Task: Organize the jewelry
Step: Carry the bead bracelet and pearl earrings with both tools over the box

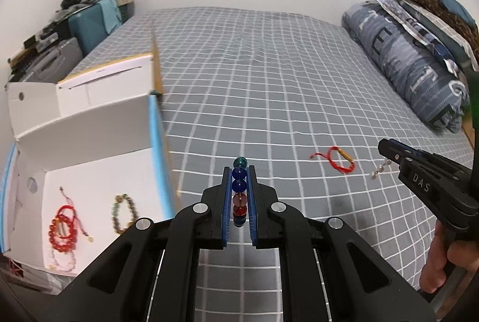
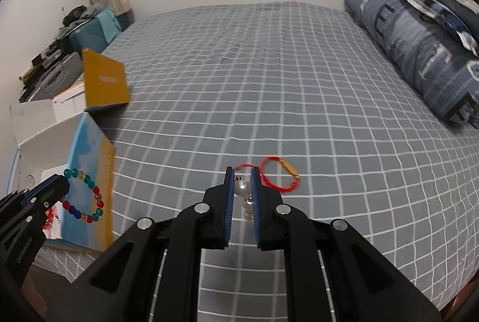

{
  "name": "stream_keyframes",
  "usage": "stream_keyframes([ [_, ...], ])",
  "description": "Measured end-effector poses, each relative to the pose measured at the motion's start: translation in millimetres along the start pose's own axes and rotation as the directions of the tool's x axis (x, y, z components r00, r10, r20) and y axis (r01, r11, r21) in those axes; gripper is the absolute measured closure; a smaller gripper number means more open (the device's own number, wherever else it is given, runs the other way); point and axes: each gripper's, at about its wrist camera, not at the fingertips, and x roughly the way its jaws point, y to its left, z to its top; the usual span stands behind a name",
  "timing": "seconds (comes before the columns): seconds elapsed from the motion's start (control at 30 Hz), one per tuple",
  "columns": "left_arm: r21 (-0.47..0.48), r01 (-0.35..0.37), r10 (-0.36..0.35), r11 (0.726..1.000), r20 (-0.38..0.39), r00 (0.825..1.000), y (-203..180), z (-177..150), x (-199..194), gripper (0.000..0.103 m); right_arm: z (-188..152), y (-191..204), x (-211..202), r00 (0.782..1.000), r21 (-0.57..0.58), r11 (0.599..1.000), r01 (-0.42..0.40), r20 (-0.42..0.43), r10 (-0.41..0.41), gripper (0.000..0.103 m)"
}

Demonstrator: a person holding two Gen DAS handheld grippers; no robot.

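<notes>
Between the blue pads of the left gripper sits a multicoloured bead bracelet, pinched narrow, its loop hanging free beside the tool in the right wrist view. Just left of this gripper and below it stands an open white box with a blue and yellow outer wall; on its floor lie a red bead bracelet, a brown bead bracelet and a pale one.

Off to its right, the right gripper is clamped on a pearl strand, a few pearls dangling below the tips. Just ahead and right of that gripper a red cord bracelet with a gold tube lies on the grey checked bedsheet. Farther right, a folded blue quilt runs along the bed's edge.
</notes>
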Motion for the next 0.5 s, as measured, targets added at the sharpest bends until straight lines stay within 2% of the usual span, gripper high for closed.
stream_keyframes([
  [0.33, -0.051, -0.036, 0.038, 0.998, 0.049, 0.998, 46, 5, -30, 0.094, 12, 69, -14, 0.998, -0.063, 0.997, -0.052, 0.044, 0.055, 0.092],
  [0.5, -0.090, -0.075, 0.080, 0.993, 0.061, 0.995, 75, 2, -40, 0.094, 13, 102, -16, 0.995, -0.107, 0.991, -0.079, 0.046, 0.084, 0.092],
])
